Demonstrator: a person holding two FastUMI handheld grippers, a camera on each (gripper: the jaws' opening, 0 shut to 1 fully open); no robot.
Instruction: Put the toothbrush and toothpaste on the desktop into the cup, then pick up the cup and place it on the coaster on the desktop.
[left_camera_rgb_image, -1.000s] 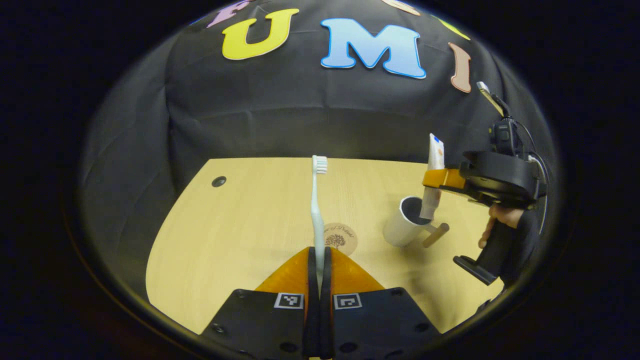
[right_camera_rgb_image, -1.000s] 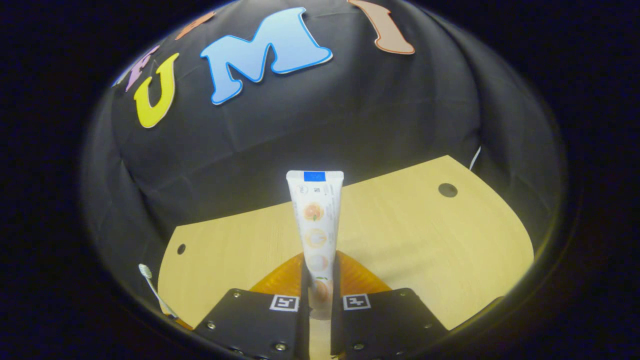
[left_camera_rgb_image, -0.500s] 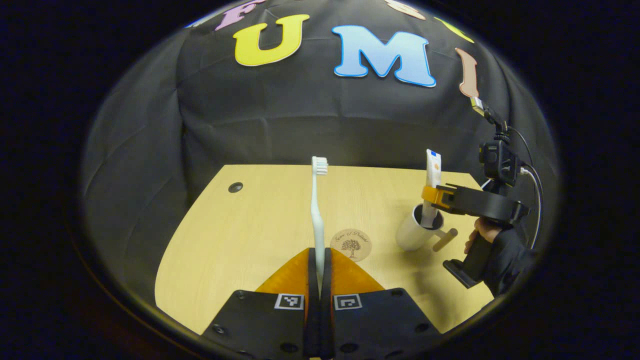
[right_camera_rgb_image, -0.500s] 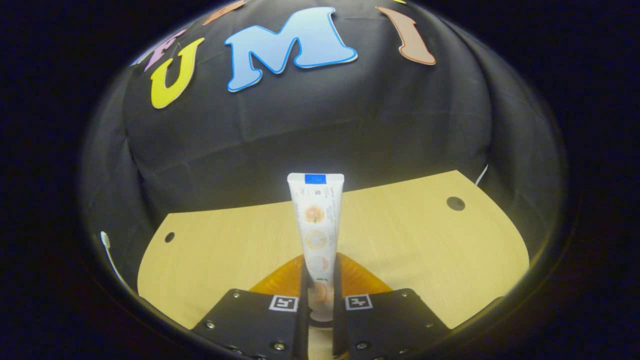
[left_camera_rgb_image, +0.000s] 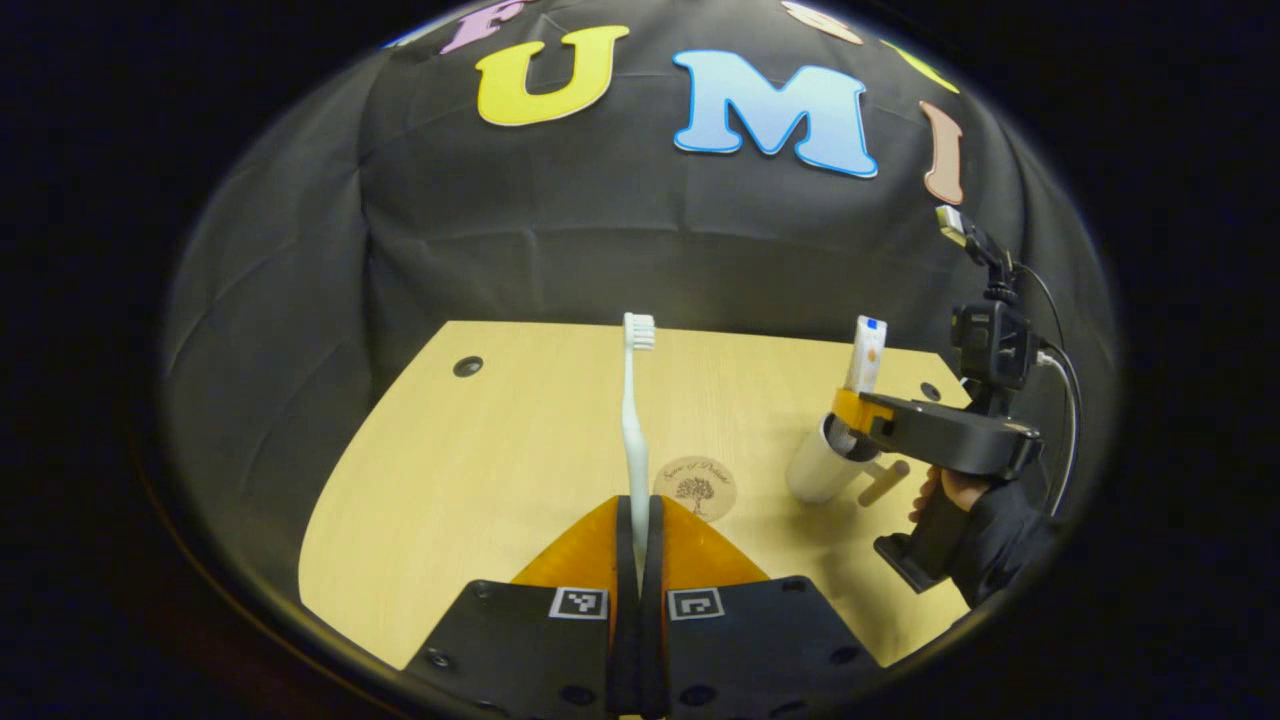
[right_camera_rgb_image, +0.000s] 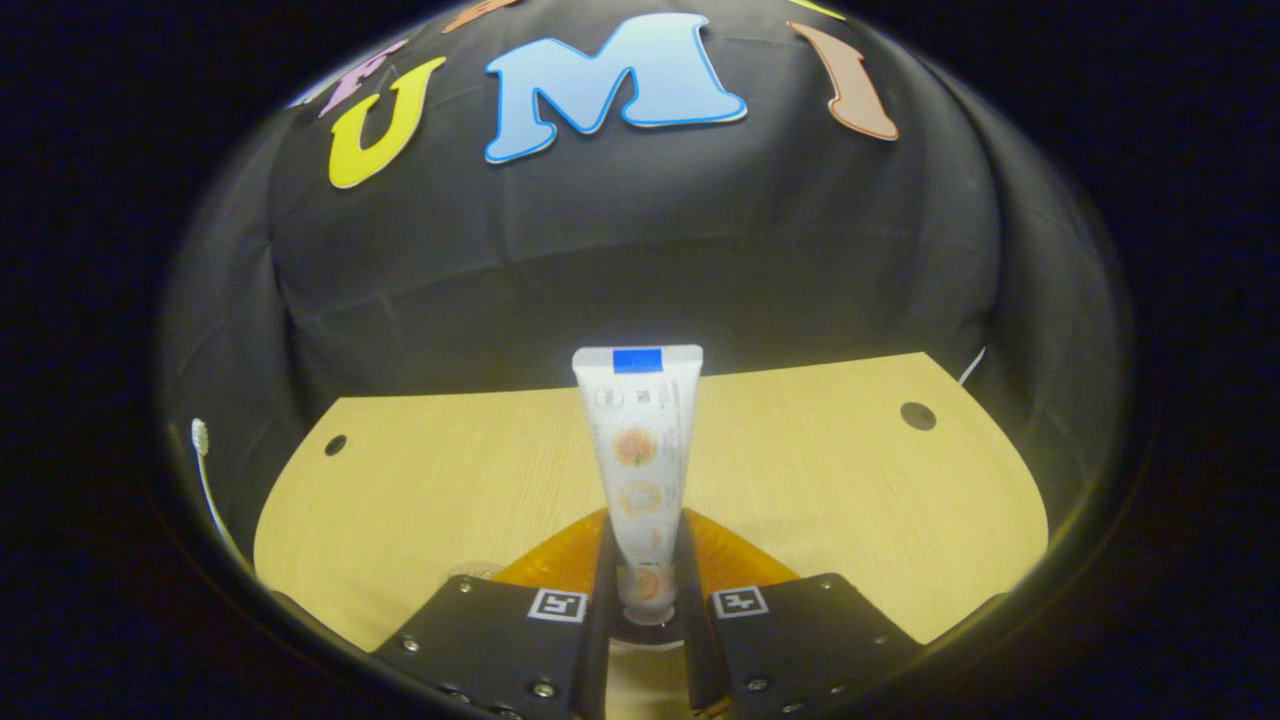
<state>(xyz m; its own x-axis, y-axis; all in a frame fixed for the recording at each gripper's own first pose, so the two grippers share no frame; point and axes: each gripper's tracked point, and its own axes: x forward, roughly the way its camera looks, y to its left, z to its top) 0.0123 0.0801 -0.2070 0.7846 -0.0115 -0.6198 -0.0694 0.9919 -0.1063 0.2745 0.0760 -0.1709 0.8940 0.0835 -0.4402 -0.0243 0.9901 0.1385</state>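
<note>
A white toothbrush stands upright, bristles up, with my left gripper shut on its handle above the desk's near edge. Just right of it lies the round coaster. Farther right stands the white cup with a wooden handle. The toothpaste tube stands in the cup between the fingers of my right gripper. In the right gripper view the tube leans a little, and my right gripper is open, its jaws slightly off the tube. The toothbrush shows at the left edge.
The wooden desk has a cable hole at its far left corner and another hole at the far right. A hand grips the right gripper's handle right of the cup. Black cloth walls stand close behind the desk.
The right gripper lowered the toothpaste into the cup, and its fingers have spread apart off the tube. The left gripper holds the toothbrush as before, shifted slightly.
</note>
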